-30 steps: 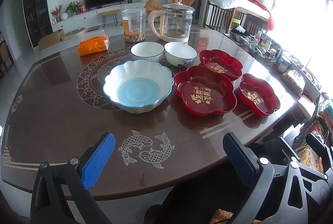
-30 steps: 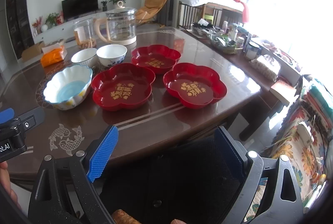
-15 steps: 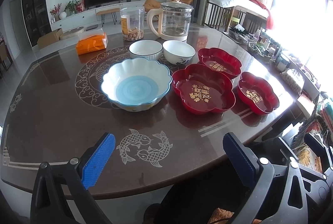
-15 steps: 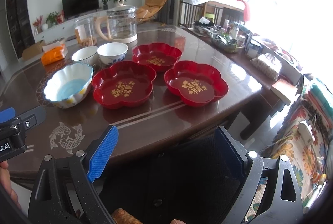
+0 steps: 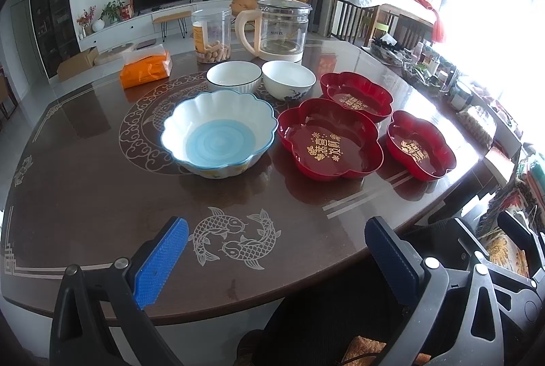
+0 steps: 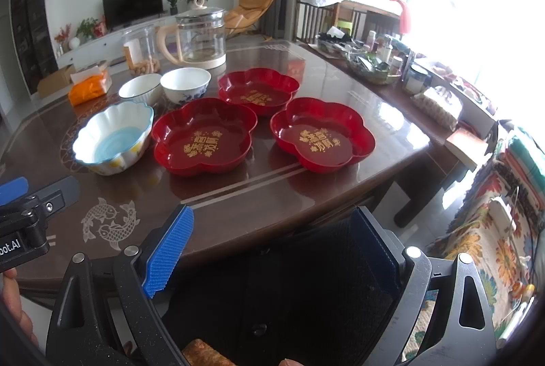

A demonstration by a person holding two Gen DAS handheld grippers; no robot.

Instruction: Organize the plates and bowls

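On the dark round table (image 5: 85,182) stand a scalloped white bowl with a blue bottom (image 5: 218,134) (image 6: 114,138), two small white bowls (image 5: 233,76) (image 5: 287,80), and three red flower-shaped plates with gold characters: a large one (image 5: 328,141) (image 6: 204,136), one behind it (image 5: 356,95) (image 6: 259,90), one at the right (image 5: 420,148) (image 6: 322,134). My left gripper (image 5: 276,247) is open and empty above the near table edge. My right gripper (image 6: 272,236) is open and empty, off the front edge.
A glass kettle (image 5: 281,25), a clear jar (image 5: 211,39) and an orange tissue pack (image 5: 146,68) stand at the back. A cluttered side counter (image 6: 391,66) runs along the right. The left gripper's body shows in the right wrist view (image 6: 27,216).
Both grippers have moved slightly forward toward the table; the dishes look a little nearer. Nothing on the table has moved.
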